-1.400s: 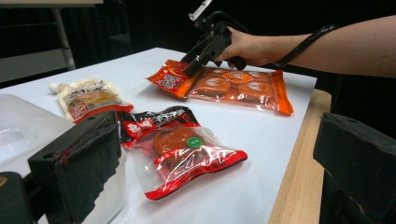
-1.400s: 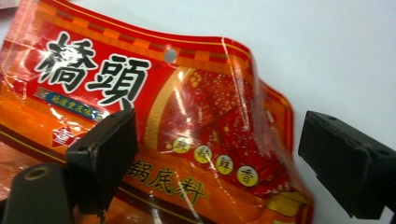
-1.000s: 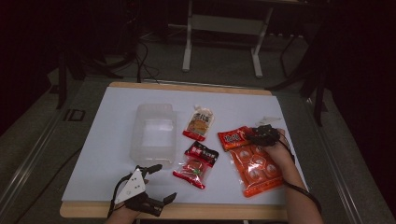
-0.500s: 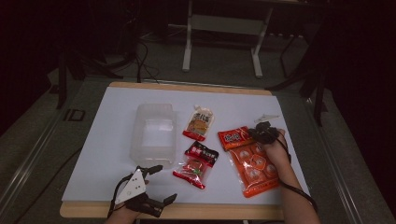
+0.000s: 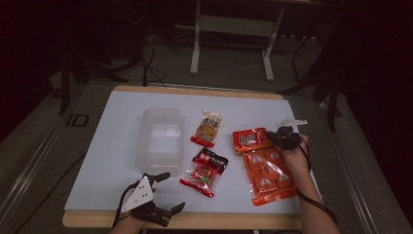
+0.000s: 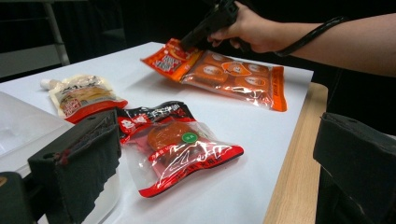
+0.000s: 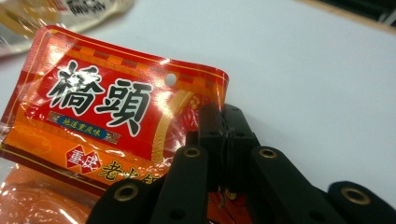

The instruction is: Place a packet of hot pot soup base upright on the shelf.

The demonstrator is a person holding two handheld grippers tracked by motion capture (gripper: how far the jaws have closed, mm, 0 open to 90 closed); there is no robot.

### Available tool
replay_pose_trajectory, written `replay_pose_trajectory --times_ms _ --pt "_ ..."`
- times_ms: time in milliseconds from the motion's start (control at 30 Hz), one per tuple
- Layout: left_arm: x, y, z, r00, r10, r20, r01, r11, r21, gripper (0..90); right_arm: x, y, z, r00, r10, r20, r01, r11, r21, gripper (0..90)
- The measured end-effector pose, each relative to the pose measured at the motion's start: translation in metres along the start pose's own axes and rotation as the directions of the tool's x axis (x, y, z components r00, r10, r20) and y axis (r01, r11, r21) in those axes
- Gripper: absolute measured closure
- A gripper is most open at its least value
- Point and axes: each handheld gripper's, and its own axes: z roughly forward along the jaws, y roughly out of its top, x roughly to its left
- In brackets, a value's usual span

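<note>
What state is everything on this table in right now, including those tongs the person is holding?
Orange snack pack: sealed, header end lifted off the table.
Right tongs: just closed, shut on that header.
Left tongs: open, holding nothing.
Clear box: open-topped, empty.
Red-black packet: sealed, lying flat.
Pale pouch: sealed, lying flat.

The left gripper (image 5: 163, 192) is black, with a grey 3-cornered plate (image 5: 139, 194) on top and a dark cable (image 5: 121, 209) looping from its body. Its 2 jaws are broad, blocky slabs with a matt, rough-edged facing (seen close in the left gripper view). The right gripper (image 7: 223, 122) is also black: slim linkage bars joined by brass-coloured ringed pivots (image 7: 191, 152). A thick black cable (image 6: 308, 36) curves along the bare forearm, and no sleeve covers either wrist.
</note>
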Motion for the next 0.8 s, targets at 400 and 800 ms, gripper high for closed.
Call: replay_pose_trajectory --times_ms 400,800 --pt "-0.002 0.002 0.003 0.9999 -0.009 0.005 0.009 1.0000 0.004 1.3 0.006 0.010 -0.048 0.9991 -0.036 0.024 0.039 0.993 -0.110 88.5" --pt "-0.010 0.010 0.017 0.9986 -0.026 0.046 0.025 0.9996 0.007 1.4 0.018 0.011 -0.106 0.9958 -0.079 0.046 0.088 0.970 -0.226 88.4"
